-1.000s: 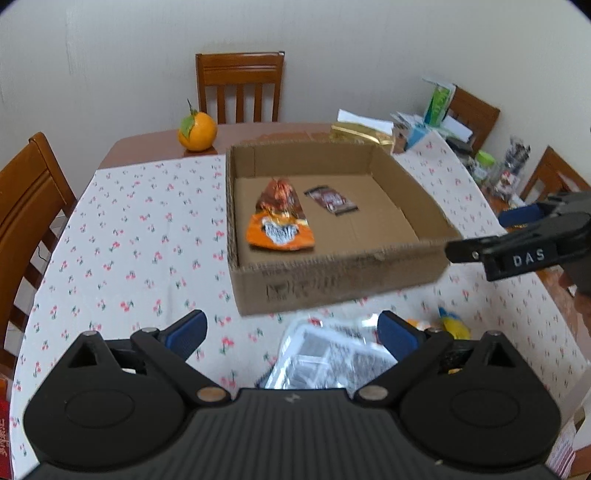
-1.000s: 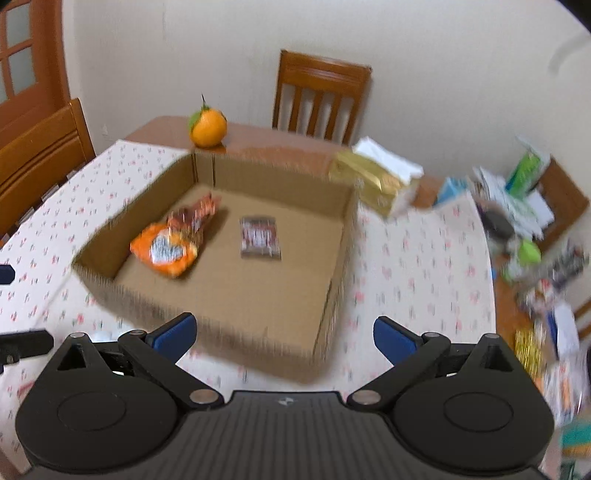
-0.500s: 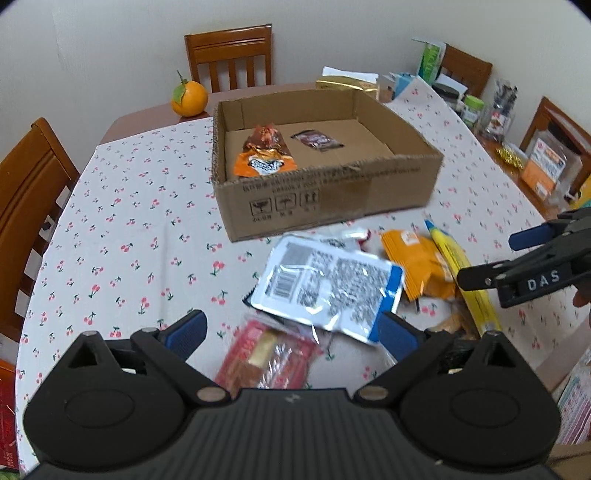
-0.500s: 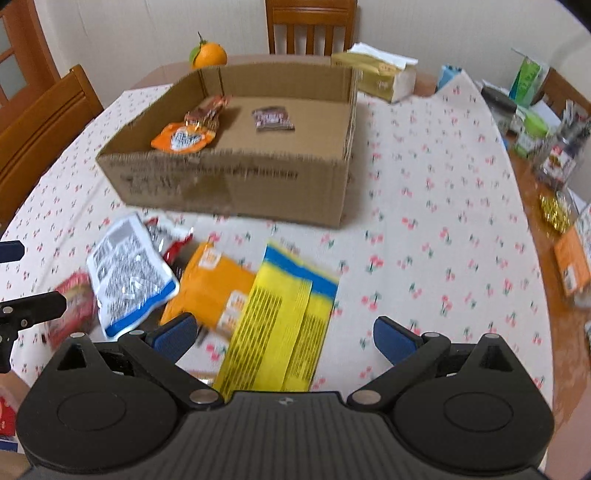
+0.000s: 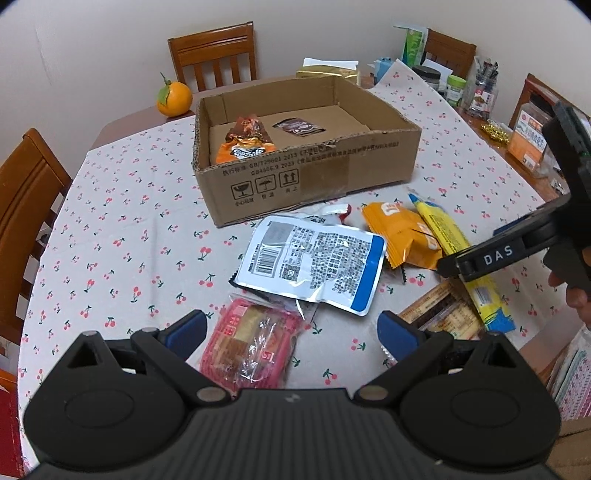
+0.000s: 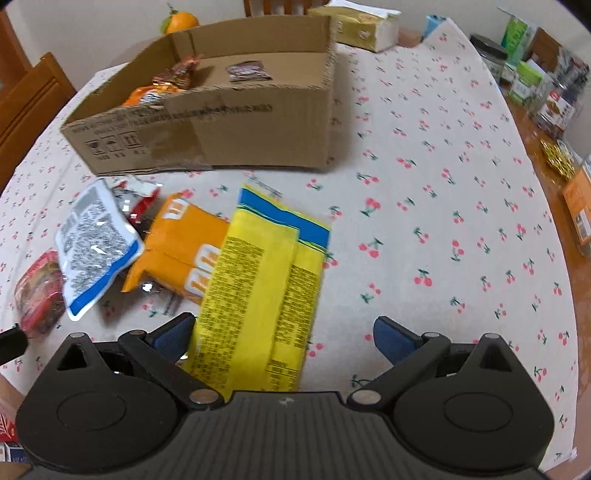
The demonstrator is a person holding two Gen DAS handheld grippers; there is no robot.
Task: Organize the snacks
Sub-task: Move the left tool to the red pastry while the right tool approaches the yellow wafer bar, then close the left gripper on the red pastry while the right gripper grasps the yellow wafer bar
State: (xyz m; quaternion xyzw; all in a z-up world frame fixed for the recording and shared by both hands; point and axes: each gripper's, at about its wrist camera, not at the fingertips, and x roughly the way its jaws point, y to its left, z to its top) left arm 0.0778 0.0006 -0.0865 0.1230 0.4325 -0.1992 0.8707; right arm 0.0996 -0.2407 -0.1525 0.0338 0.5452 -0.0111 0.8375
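Observation:
A shallow cardboard box [image 5: 317, 184] [image 6: 236, 125] stands mid-table holding an orange snack bag [image 5: 243, 147] and a small dark packet [image 5: 299, 127]. In front of it lie loose snacks: a silver-blue pouch [image 5: 314, 264] [image 6: 92, 247], an orange pack [image 5: 400, 232] [image 6: 184, 251], a yellow-blue pack [image 5: 461, 258] [image 6: 266, 295] and a pink-red pack [image 5: 251, 347] [image 6: 37, 291]. My left gripper [image 5: 291, 332] is open above the pink-red pack. My right gripper [image 6: 284, 332] is open above the yellow-blue pack, which lies between its fingers; it also shows in the left wrist view [image 5: 491, 254].
A cherry-print tablecloth [image 5: 110, 240] covers the table. An orange fruit [image 5: 173, 98], a tissue box [image 6: 354, 26] and jars and cartons [image 5: 454, 85] stand at the far and right sides. Wooden chairs [image 5: 214, 55] surround the table.
Both grippers have pulled back from over the box and dropped toward the loose snacks in front of it. Both stay open and empty.

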